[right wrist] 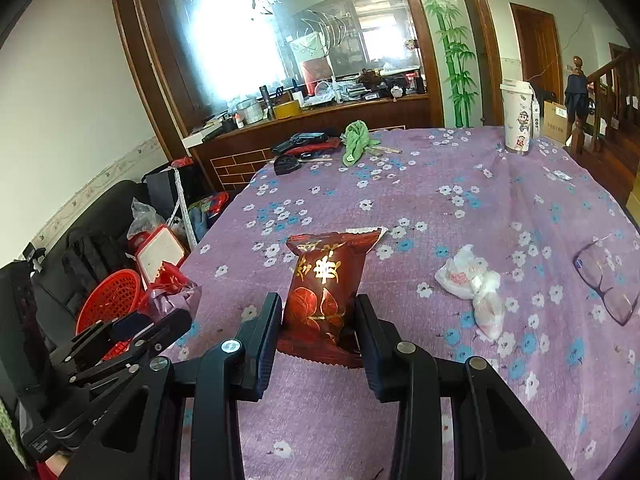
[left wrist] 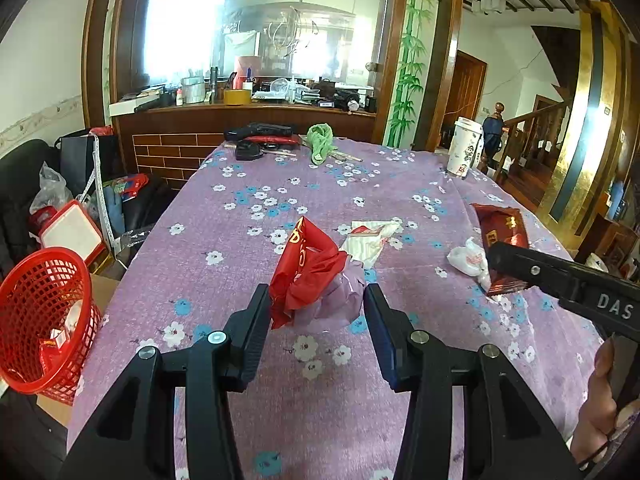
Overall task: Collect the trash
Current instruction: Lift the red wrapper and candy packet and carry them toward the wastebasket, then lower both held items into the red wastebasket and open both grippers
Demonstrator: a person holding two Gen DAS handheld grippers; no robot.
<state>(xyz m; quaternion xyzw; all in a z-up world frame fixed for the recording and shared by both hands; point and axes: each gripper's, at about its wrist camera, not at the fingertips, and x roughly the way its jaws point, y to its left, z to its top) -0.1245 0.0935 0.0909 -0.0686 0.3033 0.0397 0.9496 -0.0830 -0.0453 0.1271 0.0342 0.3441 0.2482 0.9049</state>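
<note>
Left hand-held gripper is pinching red bag; right hand-held gripper is clamping snack packet; both are needing firm grips toward red basket off the desk's left edge.

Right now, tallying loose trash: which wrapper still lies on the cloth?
The white crumpled wrapper; the red bag and dark red packet are gripped.

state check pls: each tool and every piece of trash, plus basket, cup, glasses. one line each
left tool: shut on red plastic bag, lifted
right tool: shut on dark red snack packet
white crumpled bag: loose on tablecloth
flat white wrapper: lying on tablecloth
red basket: beside table, some trash inside
paper cup: upright, lidded
glasses: lying folded open
</note>
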